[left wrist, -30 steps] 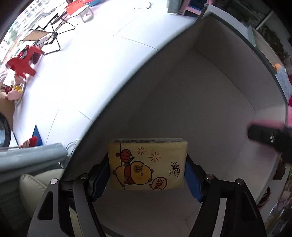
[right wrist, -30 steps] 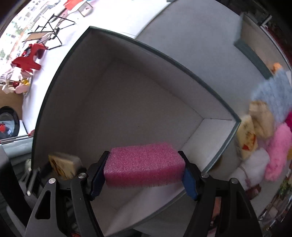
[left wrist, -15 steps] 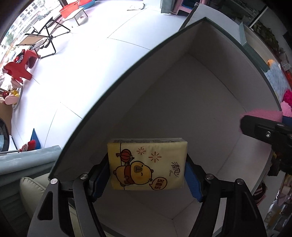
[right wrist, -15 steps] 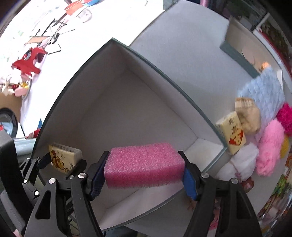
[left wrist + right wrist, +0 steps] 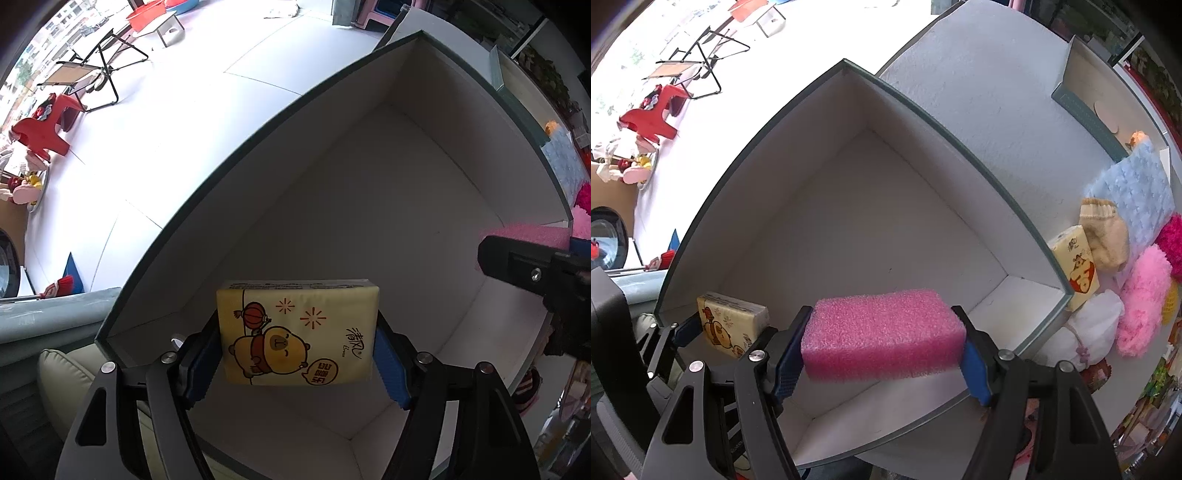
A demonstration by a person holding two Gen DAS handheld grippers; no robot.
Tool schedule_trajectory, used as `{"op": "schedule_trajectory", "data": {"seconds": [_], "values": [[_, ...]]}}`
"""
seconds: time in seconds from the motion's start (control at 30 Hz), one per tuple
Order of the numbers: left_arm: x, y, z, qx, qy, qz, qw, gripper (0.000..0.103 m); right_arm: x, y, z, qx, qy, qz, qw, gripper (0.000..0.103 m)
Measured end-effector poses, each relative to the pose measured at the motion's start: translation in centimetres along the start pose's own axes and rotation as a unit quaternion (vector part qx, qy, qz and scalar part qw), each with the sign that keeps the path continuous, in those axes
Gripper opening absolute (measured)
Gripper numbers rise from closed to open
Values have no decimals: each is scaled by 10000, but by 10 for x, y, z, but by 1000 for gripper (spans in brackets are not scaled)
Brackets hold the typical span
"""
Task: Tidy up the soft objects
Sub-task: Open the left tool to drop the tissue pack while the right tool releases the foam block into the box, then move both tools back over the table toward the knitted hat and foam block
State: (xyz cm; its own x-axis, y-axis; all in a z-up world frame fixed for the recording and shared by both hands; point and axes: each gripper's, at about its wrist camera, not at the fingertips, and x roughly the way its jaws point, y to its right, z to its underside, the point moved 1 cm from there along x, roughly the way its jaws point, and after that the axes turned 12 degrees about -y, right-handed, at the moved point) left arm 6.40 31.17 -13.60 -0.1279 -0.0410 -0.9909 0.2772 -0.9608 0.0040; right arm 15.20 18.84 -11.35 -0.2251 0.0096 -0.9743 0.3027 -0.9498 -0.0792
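The left gripper [image 5: 299, 363] pointed down into the open white box [image 5: 369, 206] and was closed on a yellow tissue pack [image 5: 297, 332], its blue pads pressing the pack's two short ends. The pack's long axis ran across the jaws, from one pad to the other, and its printed face (a cartoon bear with a lantern) was turned toward the left wrist camera, the drawing upright in that view. It hung above the box floor near the box's left corner; whether it touched the floor could not be told.

The right gripper [image 5: 882, 363] also pointed down over the same box and was clamped on a pink sponge block [image 5: 882, 334]. The block's long axis likewise lay across the jaws, with a pad on each short end, and one broad, rough face was turned toward the camera. It was held over the near part of the box, to the right of the tissue pack, and the two items were apart.

Outside the box, on the white tabletop [image 5: 979, 92] beside its right wall, lay a second tissue pack [image 5: 1075, 264] leaning on that wall, a beige sock [image 5: 1104, 236], a pale blue cloth [image 5: 1137, 192], a fluffy pink item [image 5: 1143, 306] and a white bag [image 5: 1089, 332].
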Motion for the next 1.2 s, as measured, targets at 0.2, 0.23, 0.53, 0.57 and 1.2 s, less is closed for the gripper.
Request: {"op": "schedule_trajectory", "data": {"seconds": [0.2,0.23,0.53,0.57,1.2], "values": [[-3,3,7,-12,59,-42,10000,103,-1,0,1,-16,-17,-60,10000,81],[-4,3,8,-21,57,16,10000,103,-1,0,4,9,7,-69,10000,84],[-13,4,18,-11,0,236,9997,103,-10,1,17,-43,472,-119,9988,103],[-15,5,19,5,4,224,9997,103,-10,1,21,-17,484,-162,9987,103],[-33,104,67,1557,-113,-598,9859,103,-9,90,152,841,535,-622,9931,103]]}}
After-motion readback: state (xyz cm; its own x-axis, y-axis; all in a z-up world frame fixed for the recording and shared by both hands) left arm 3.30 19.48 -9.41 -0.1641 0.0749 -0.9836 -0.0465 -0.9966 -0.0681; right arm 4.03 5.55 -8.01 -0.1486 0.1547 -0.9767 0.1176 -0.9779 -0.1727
